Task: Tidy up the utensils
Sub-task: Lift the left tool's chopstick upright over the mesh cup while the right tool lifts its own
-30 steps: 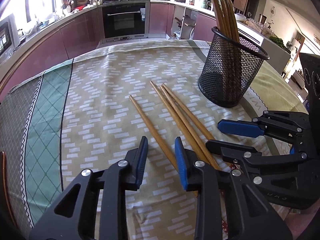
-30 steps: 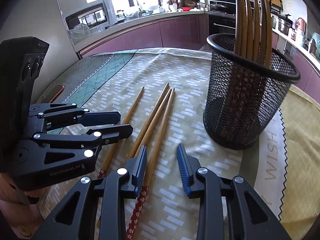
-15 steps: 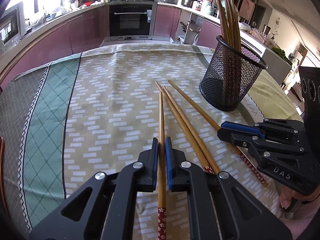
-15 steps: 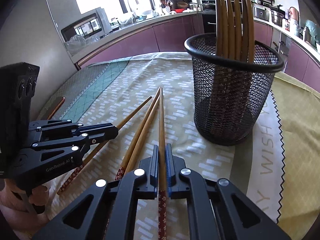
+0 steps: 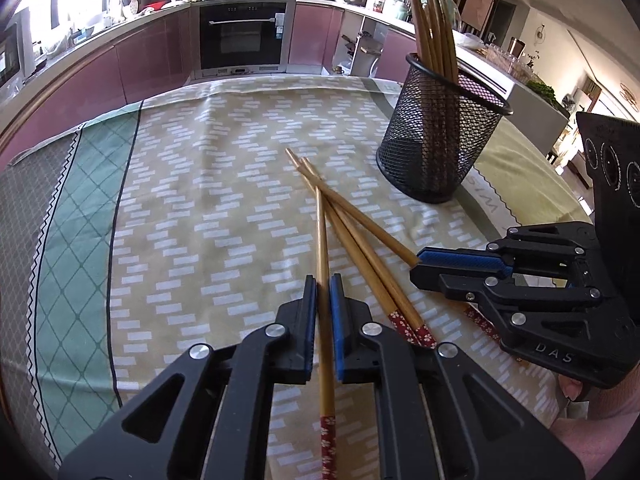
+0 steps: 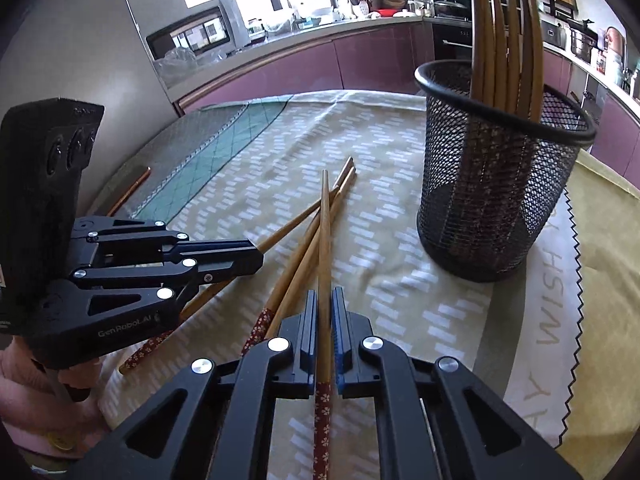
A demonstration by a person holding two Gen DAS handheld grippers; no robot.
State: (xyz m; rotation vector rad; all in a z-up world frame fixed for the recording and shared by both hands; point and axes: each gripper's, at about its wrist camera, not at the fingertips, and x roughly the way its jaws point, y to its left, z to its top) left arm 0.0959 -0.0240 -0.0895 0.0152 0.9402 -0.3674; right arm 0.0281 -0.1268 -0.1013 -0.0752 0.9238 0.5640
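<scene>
Several wooden chopsticks with red flowered ends are in play. My left gripper [image 5: 323, 292] is shut on one chopstick [image 5: 322, 240], held just above the cloth. My right gripper [image 6: 325, 304] is shut on another chopstick [image 6: 325, 232], its tip raised over the others. Two loose chopsticks [image 5: 360, 248] lie on the cloth between the grippers; they also show in the right wrist view [image 6: 308, 248]. A black mesh holder [image 5: 440, 140] with several chopsticks standing in it stands to the far right; the right wrist view shows this mesh holder [image 6: 496, 184] too.
A patterned tablecloth [image 5: 200, 220] covers the round table. A kitchen counter and oven [image 5: 240, 36] run behind it. The other gripper's body shows at the right in the left view [image 5: 540, 300] and at the left in the right view [image 6: 120, 272].
Both grippers were open a second ago; each closed on a chopstick. Since then both have lifted and turned their chopsticks slightly, so the held ones now cross the loose ones.
</scene>
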